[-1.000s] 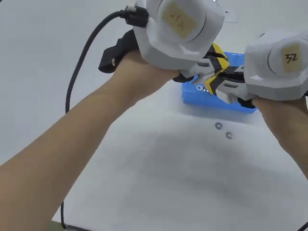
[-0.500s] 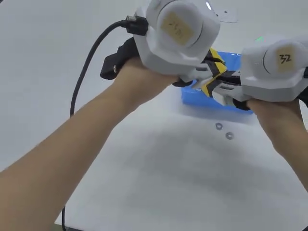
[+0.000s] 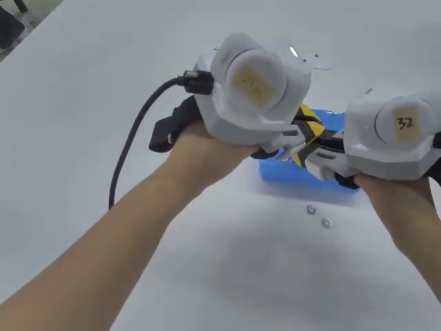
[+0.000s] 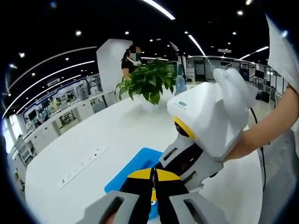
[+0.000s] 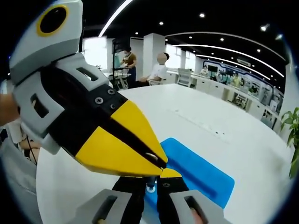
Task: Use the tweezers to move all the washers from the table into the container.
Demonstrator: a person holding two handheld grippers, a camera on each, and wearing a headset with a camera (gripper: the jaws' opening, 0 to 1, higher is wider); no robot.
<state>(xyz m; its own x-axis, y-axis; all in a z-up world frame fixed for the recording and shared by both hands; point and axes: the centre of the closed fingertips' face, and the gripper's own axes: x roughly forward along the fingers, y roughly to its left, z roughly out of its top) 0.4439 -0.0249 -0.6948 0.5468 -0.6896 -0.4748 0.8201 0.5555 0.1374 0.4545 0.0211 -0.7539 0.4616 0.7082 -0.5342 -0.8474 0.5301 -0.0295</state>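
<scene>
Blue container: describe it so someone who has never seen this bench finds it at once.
On the white table, find where the left gripper and right gripper come together. The blue container lies on the table just under their yellow tips. It is the one coloured, flat rectangular thing there; the two washers beside it are tiny silver rings.

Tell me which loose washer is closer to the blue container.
The left-hand washer in the head view; the right-hand washer lies farther from the container.

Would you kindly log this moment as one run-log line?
left claw: shut | right claw: tips hidden | claws meet over blue container | two washers on table
</scene>
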